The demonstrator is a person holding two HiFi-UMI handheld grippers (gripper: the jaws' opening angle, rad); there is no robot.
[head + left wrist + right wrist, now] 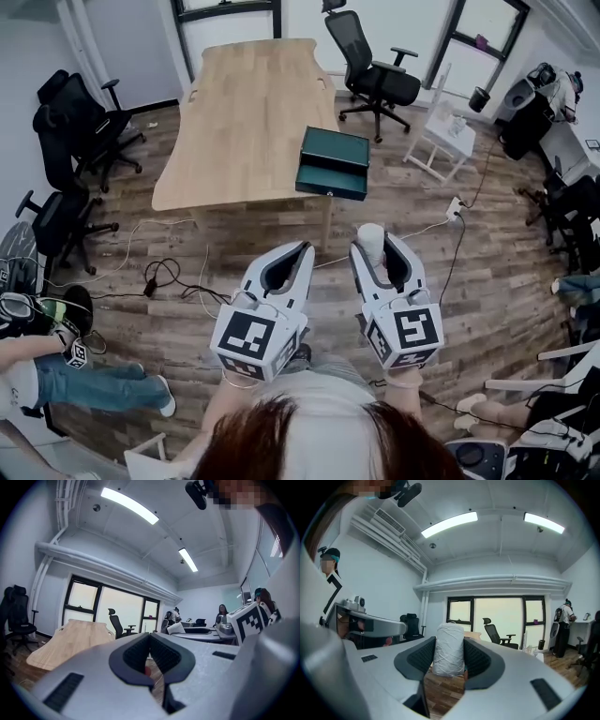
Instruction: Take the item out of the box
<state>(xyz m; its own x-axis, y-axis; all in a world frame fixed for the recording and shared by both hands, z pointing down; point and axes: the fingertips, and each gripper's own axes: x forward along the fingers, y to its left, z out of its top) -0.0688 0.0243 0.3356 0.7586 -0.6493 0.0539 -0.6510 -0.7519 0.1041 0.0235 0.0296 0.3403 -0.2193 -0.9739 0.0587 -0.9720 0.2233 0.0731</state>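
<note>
Fingers (478, 658) of the right gripper (382, 251) are pressed on a white wrapped roll (449, 648), well away from the green box (333, 164) on the desk (234, 122), so an even squeeze is advised until it is set down, while the left gripper (150, 641) is closed on nothing.

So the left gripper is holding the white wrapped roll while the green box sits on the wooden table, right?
Not quite: the right gripper holds the white wrapped roll, as the right gripper view shows. The left gripper is shut on nothing. The green box does sit on the wooden table.
</note>
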